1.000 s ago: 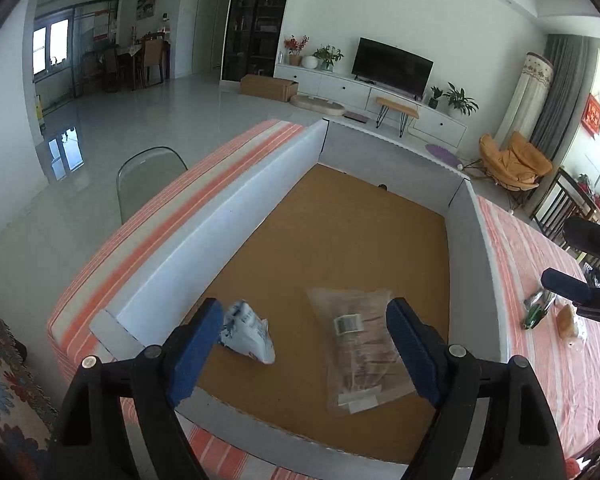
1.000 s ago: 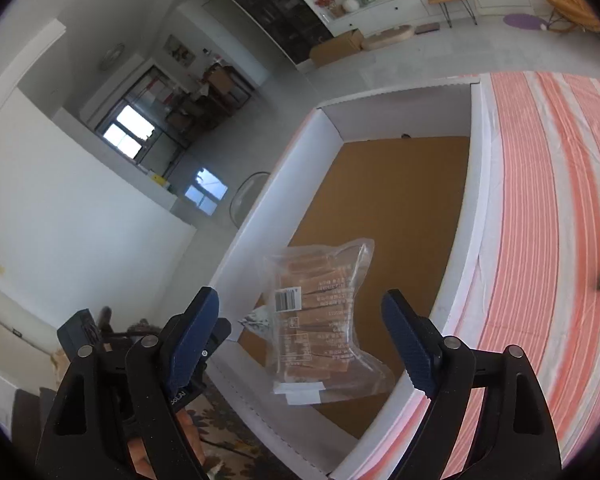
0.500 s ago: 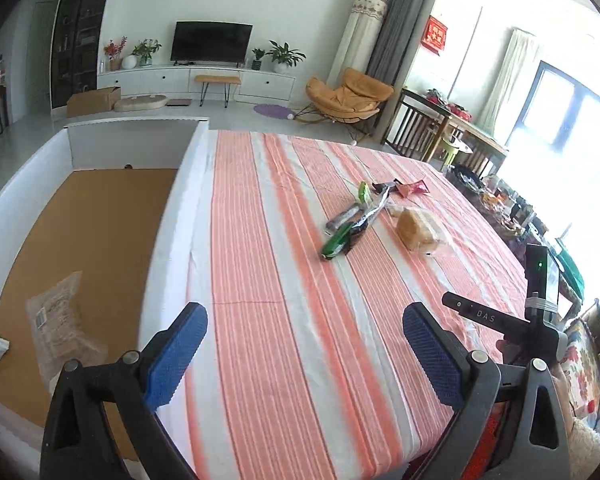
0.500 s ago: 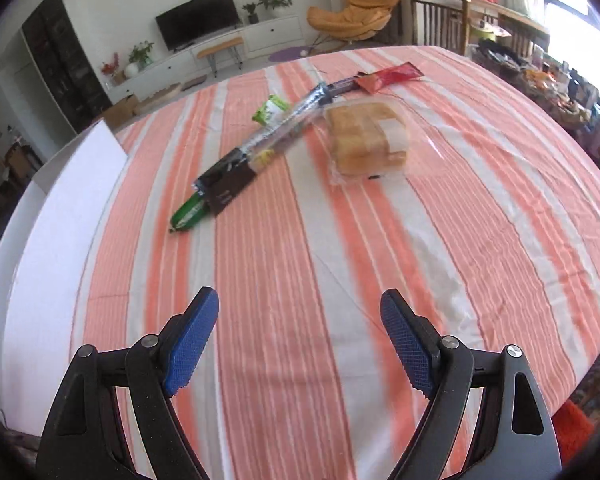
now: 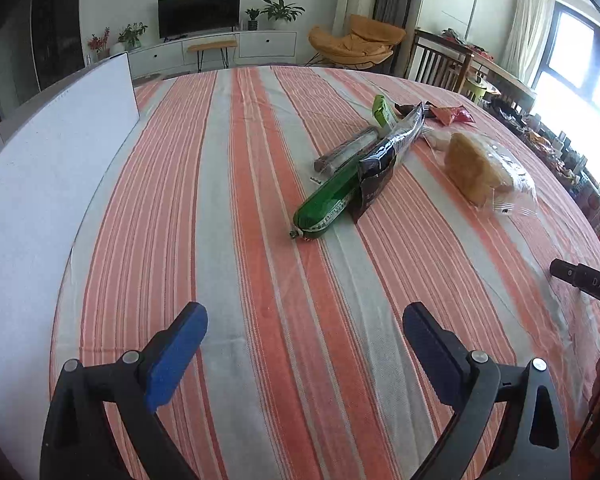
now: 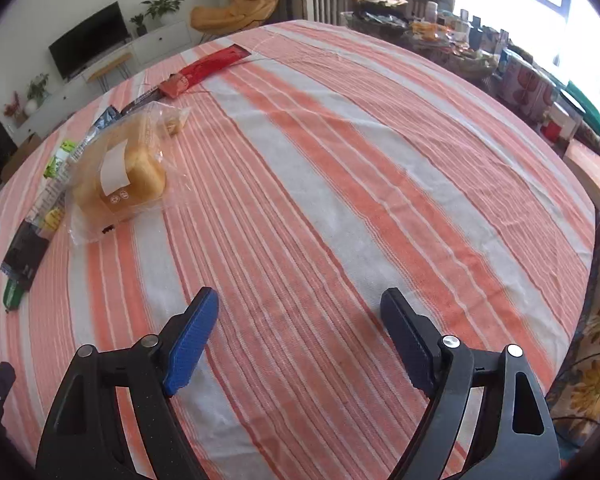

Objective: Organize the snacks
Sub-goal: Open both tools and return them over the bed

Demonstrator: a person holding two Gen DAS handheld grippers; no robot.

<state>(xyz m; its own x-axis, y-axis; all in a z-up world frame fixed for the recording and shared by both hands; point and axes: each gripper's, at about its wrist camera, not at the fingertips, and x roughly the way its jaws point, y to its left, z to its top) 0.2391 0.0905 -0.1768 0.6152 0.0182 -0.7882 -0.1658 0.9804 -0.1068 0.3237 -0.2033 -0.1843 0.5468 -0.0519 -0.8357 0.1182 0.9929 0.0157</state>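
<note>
Several snacks lie in a loose pile on the striped tablecloth. In the left wrist view a green tube snack (image 5: 330, 200) lies nearest, beside a dark packet (image 5: 384, 164), a clear roll (image 5: 348, 154) and a bagged bread loaf (image 5: 484, 172). A red packet (image 5: 452, 114) lies behind. My left gripper (image 5: 304, 340) is open and empty, short of the pile. In the right wrist view the bread bag (image 6: 120, 176) lies at the left, with the dark packet (image 6: 24, 252) and red packet (image 6: 208, 68). My right gripper (image 6: 298, 332) is open and empty over bare cloth.
The white wall of the box (image 5: 40, 184) runs along the left of the table. A second cluttered table (image 6: 480, 52) and a chair stand past the far right edge. A patterned sofa (image 6: 592, 360) borders the table on the right.
Both grippers have swung away from the box with its bagged snacks and now face the snack pile on the table. Both stay open and empty.
</note>
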